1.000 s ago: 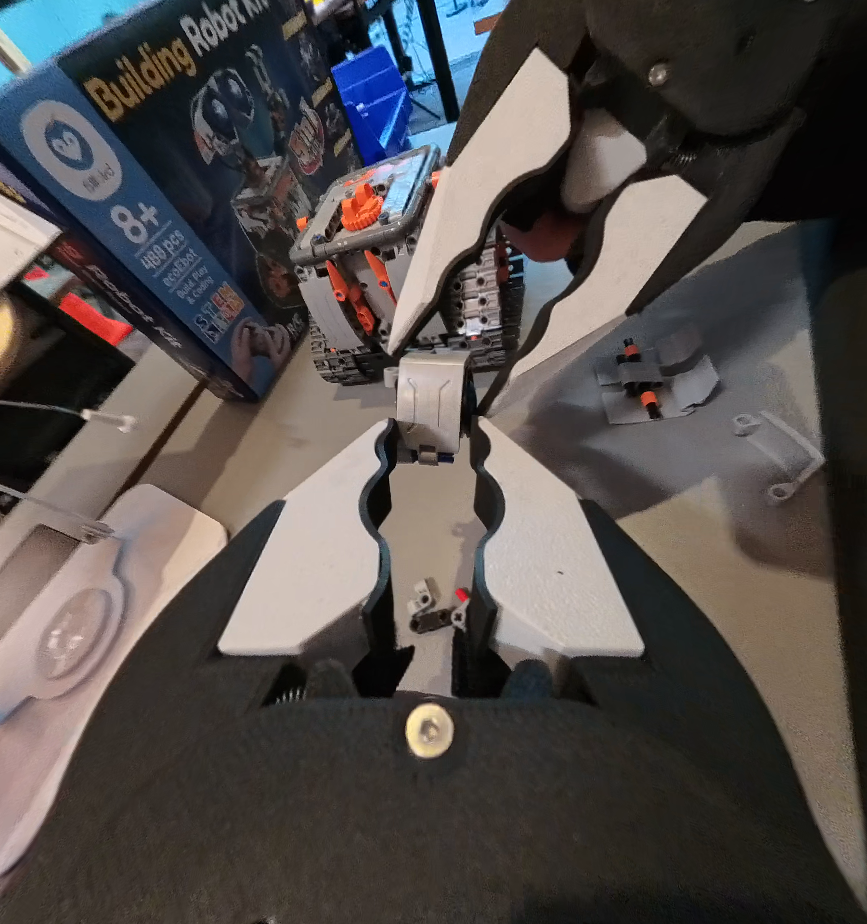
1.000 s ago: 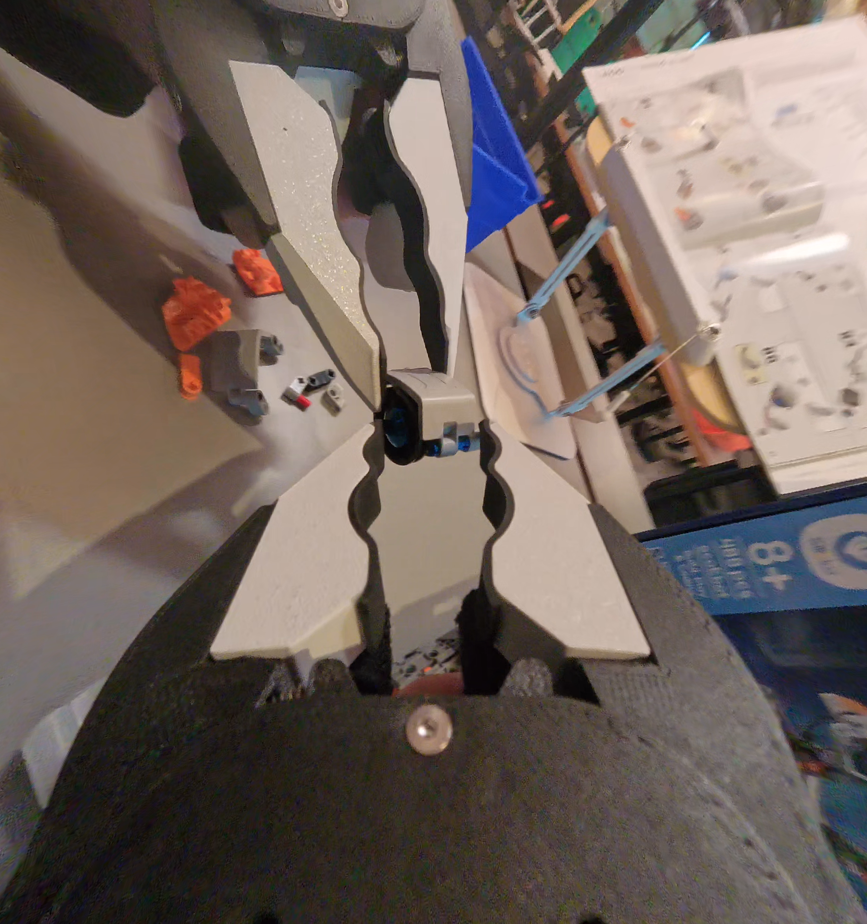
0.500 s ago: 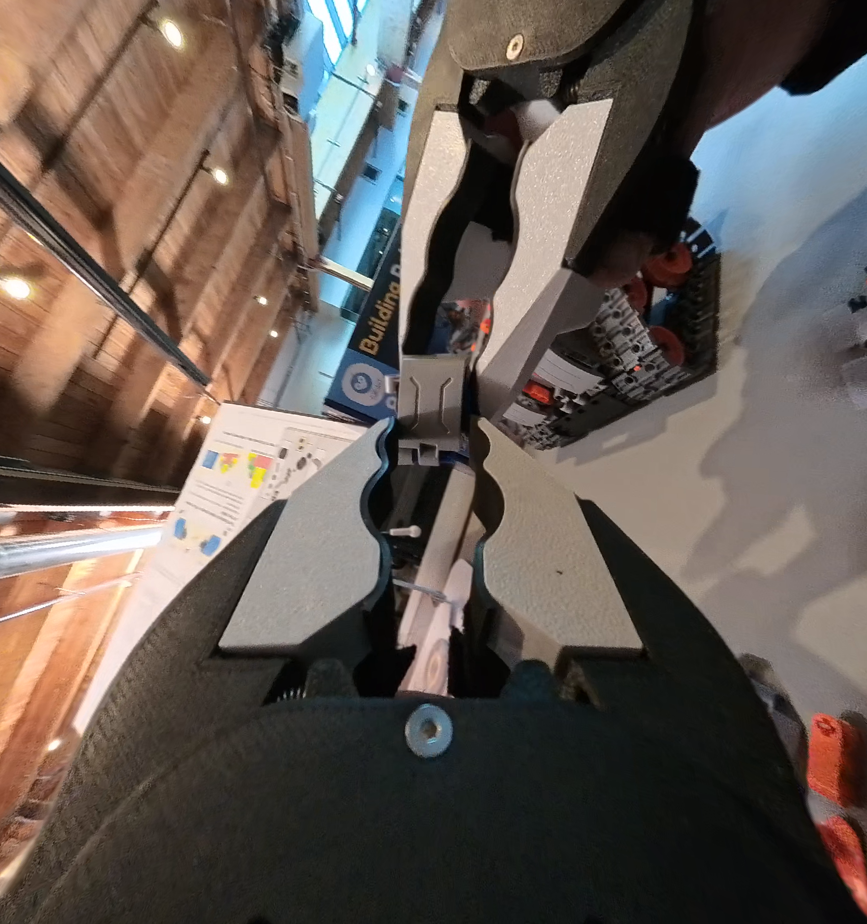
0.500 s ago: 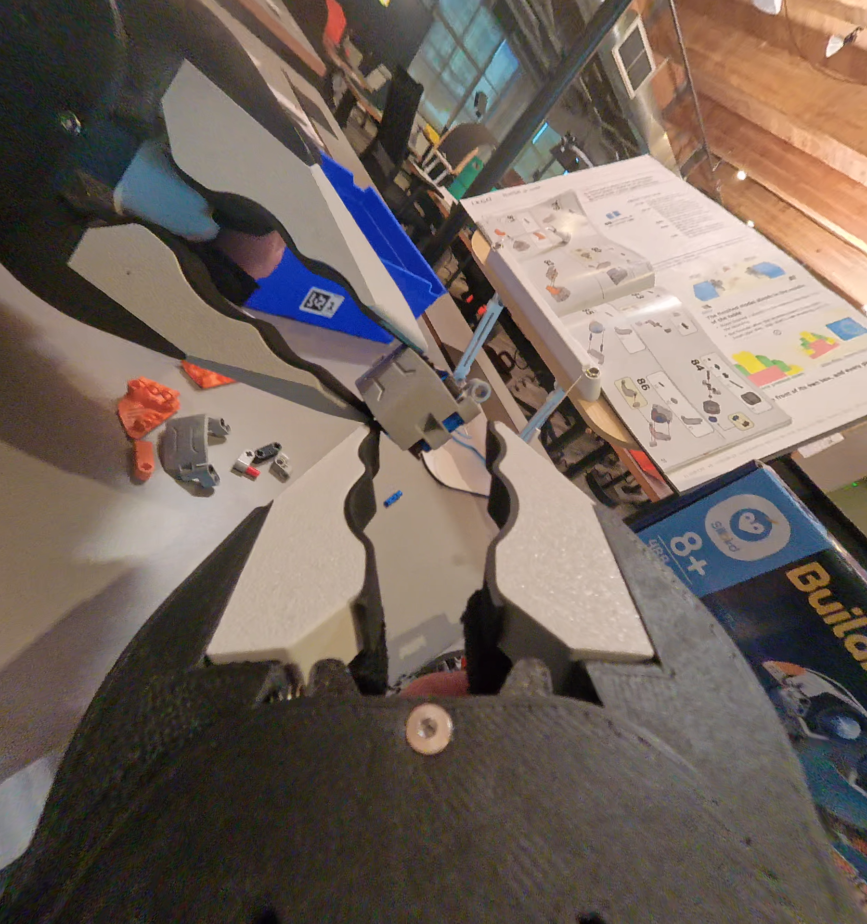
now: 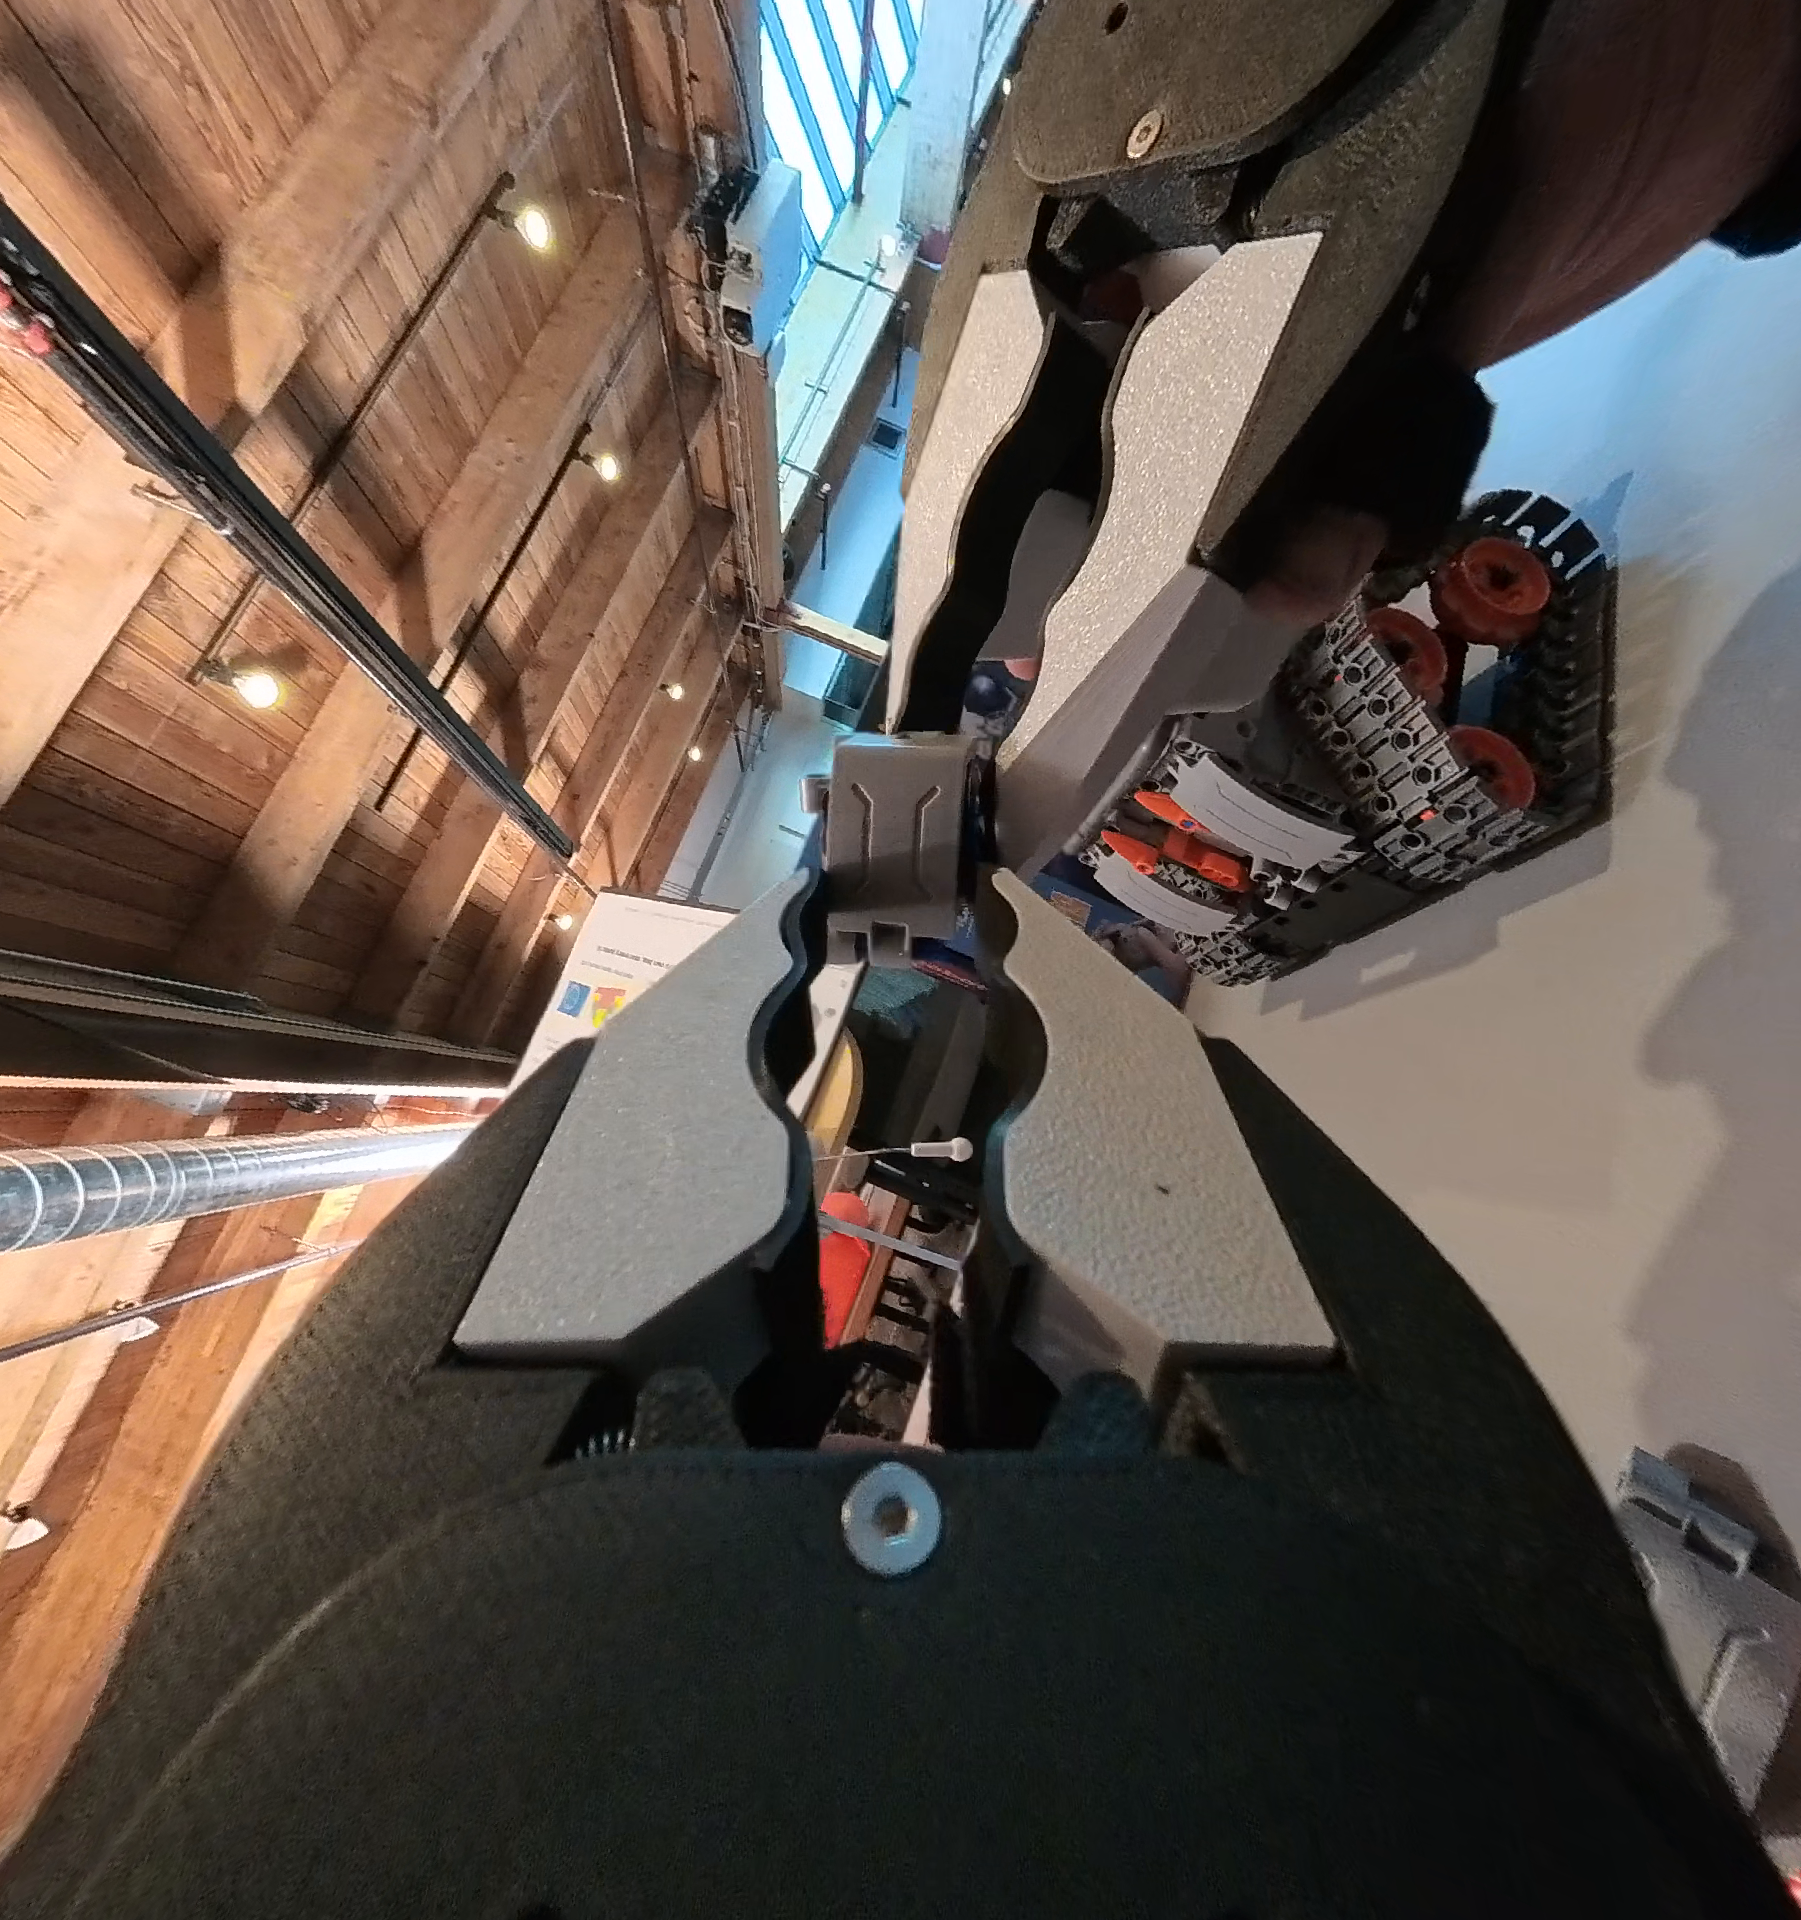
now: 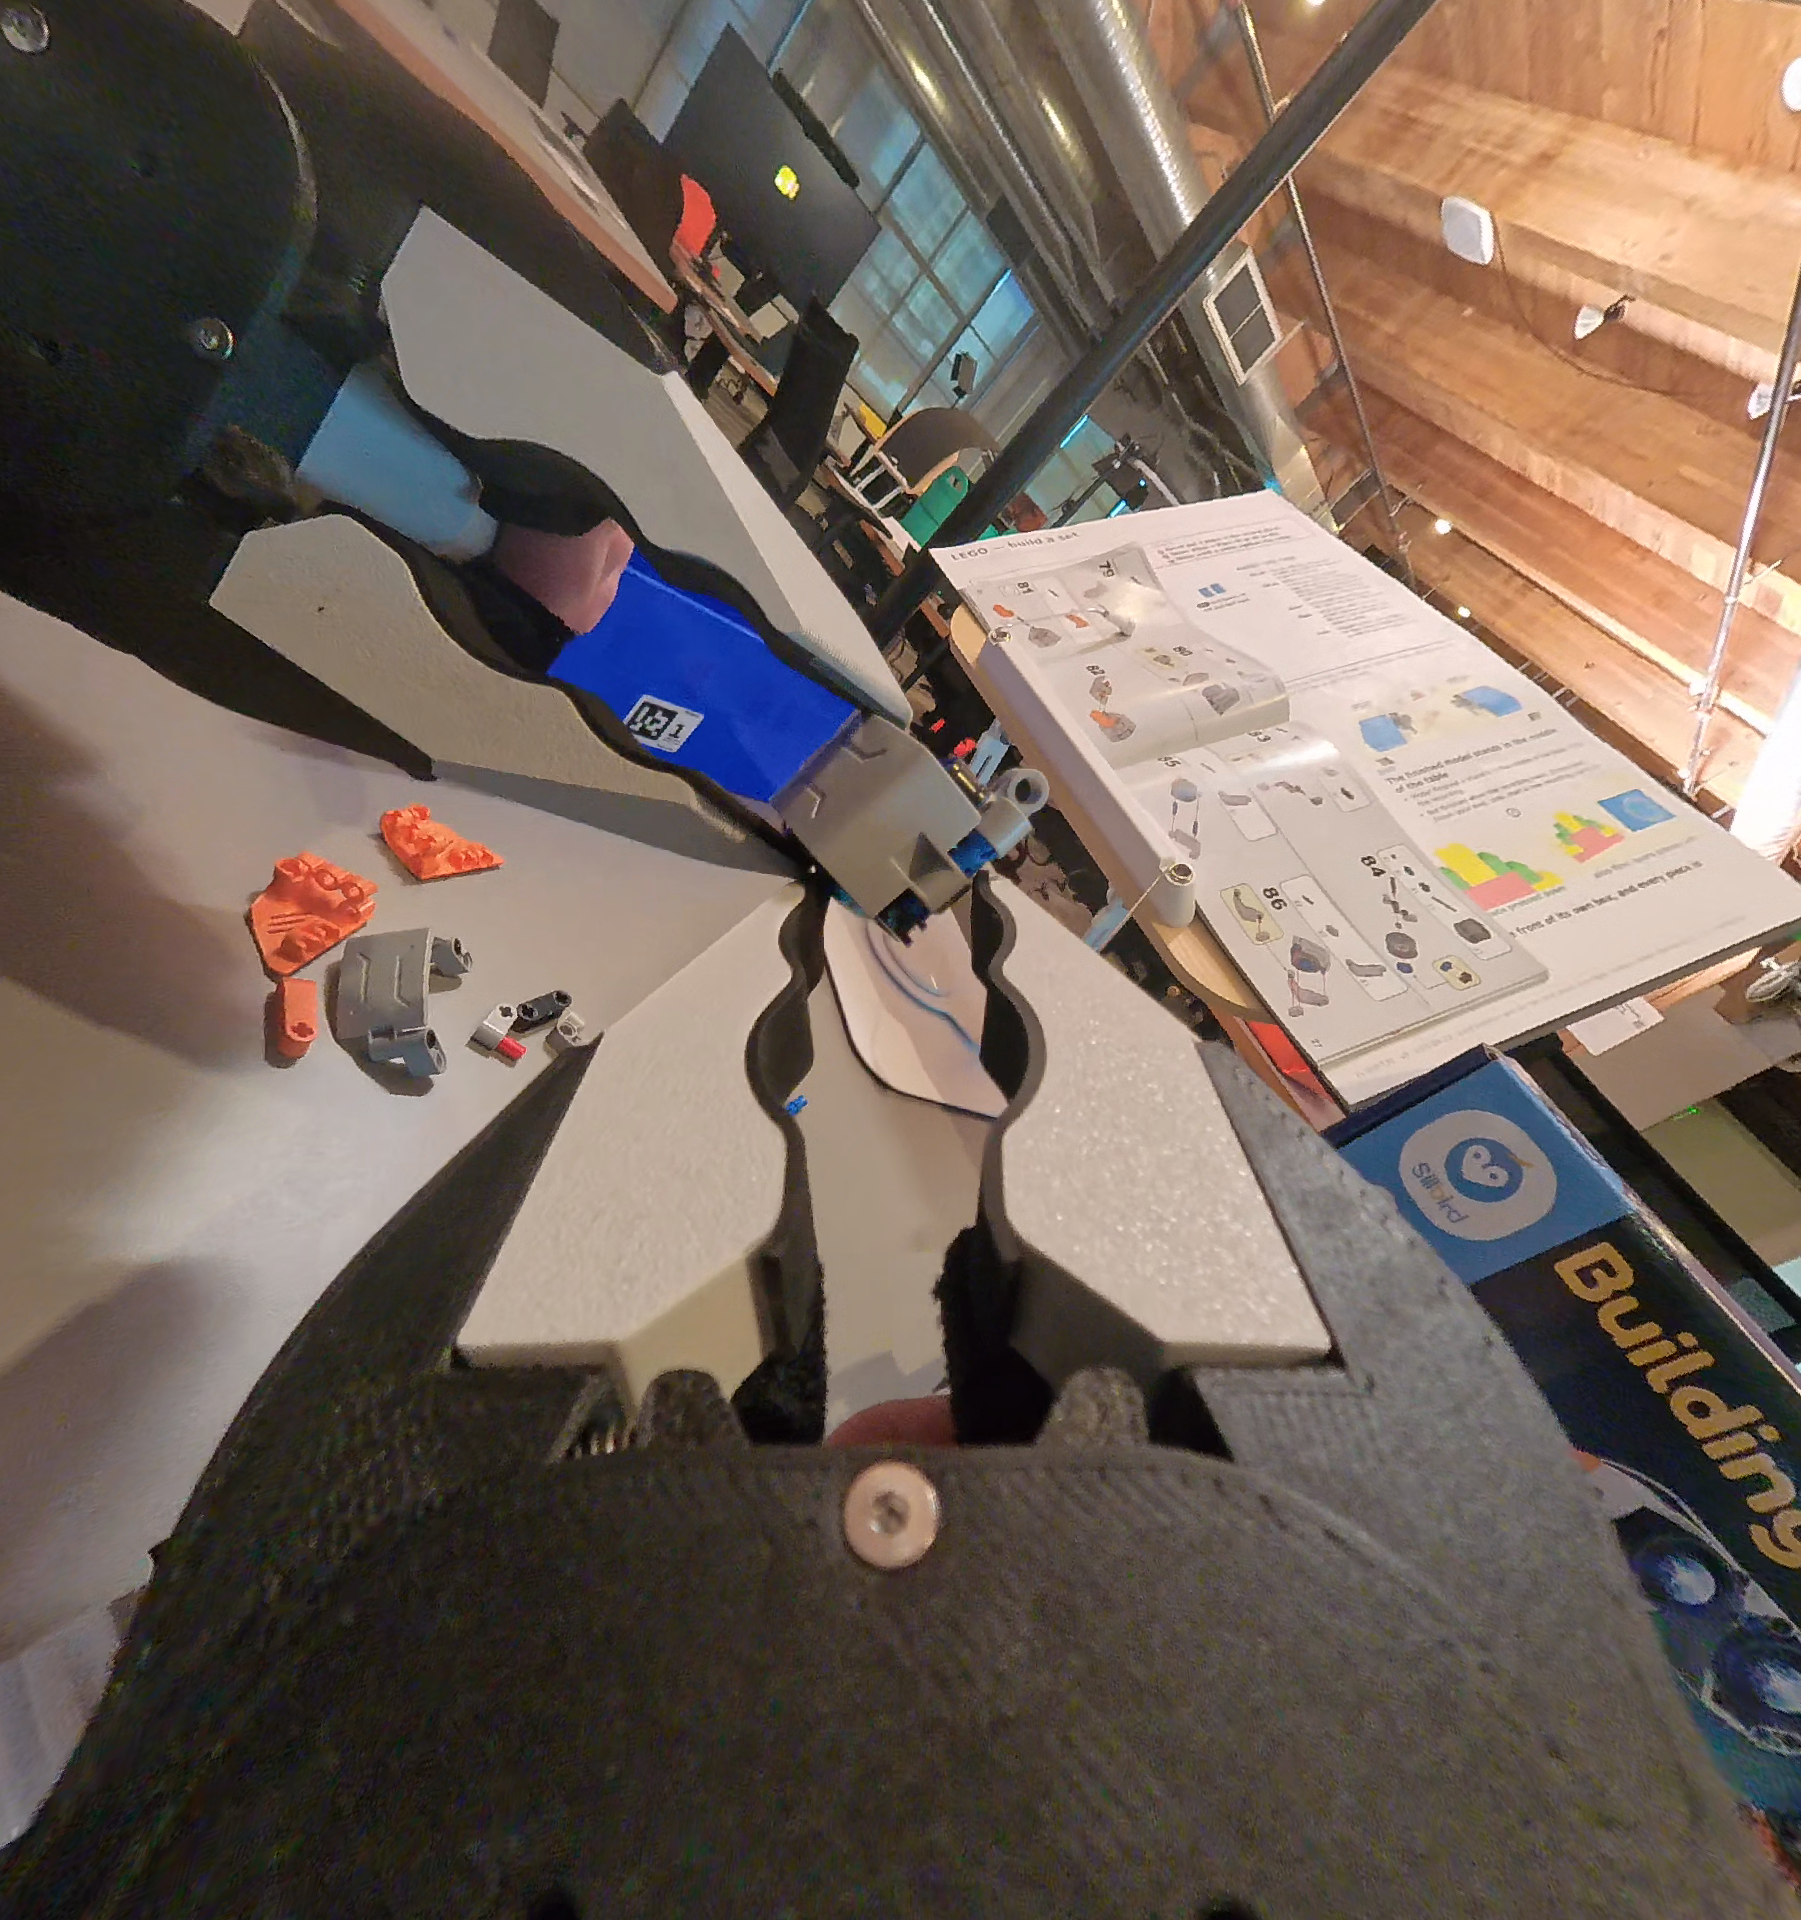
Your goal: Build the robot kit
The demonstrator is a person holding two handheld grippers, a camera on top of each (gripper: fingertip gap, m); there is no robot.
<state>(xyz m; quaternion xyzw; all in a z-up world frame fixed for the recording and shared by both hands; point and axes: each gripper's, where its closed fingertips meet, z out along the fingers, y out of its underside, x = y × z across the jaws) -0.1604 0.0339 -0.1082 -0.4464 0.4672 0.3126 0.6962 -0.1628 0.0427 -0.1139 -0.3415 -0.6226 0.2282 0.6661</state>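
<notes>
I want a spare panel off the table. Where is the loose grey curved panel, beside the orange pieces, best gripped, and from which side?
Grip the grey panel across its two long curved edges, coming from above. It seems to lie flat on the table, so only its edges offer the fingers purchase. Stay clear of the pin sockets at its ends and the orange pieces beside it.

Two close wrist cameras face each other across a grey table. The left view tilts up toward the wooden ceiling; the right view looks across the table toward an instruction sheet. Both share one small grey block piece and the opposite gripper.
</notes>
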